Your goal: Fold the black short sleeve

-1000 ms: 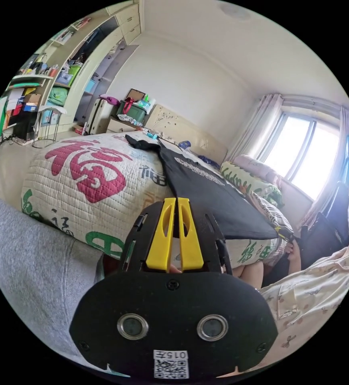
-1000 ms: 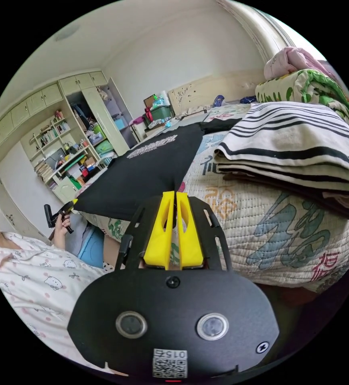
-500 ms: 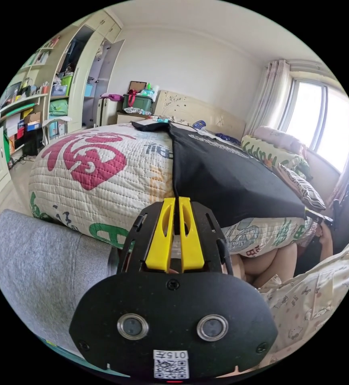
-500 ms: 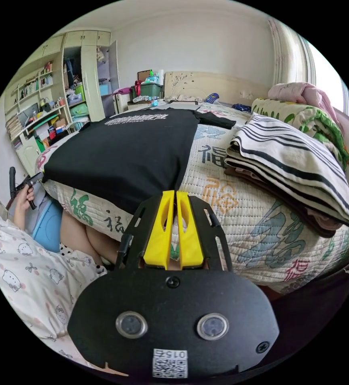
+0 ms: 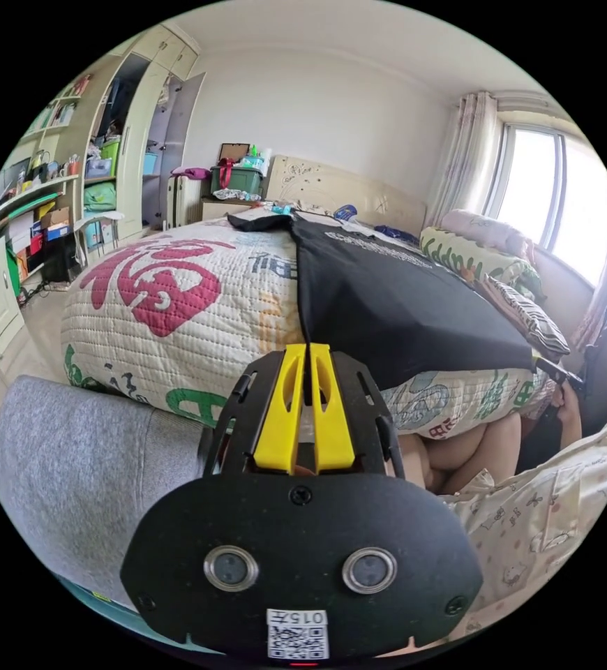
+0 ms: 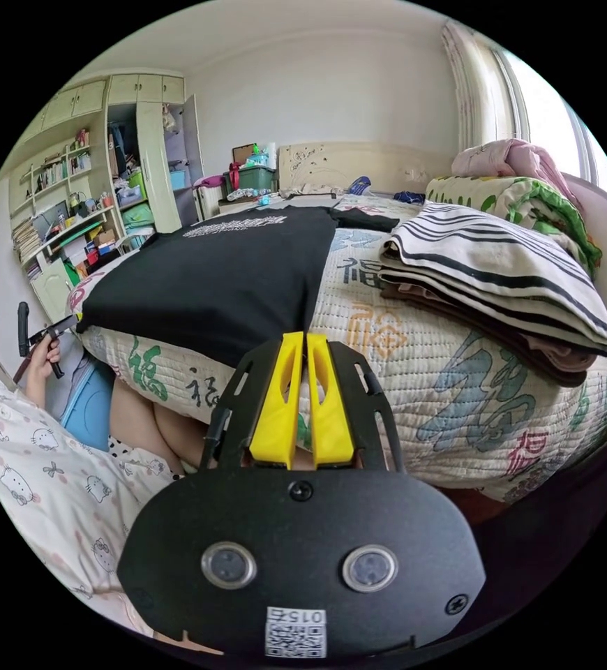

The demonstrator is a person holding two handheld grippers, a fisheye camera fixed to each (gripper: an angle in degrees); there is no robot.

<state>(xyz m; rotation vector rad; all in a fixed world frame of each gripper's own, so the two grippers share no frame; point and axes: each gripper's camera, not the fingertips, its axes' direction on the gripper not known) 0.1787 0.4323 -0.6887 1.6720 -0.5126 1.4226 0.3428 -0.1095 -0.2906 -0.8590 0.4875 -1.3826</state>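
Lying spread flat on the quilted bed, black short sleeve unfolded. Left tongs and right tongs both pinched together on its near hem corners. Every fold left to do.

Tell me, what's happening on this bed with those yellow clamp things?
A person is folding a black short-sleeved T-shirt spread flat on a quilted bedspread with red and green characters. Each hand holds a yellow-jawed gripper: the left gripper is shut on one bottom corner of the shirt, the right gripper on the other. The hem hangs at the bed's edge. A pile of folded striped cloth lies beside the shirt.
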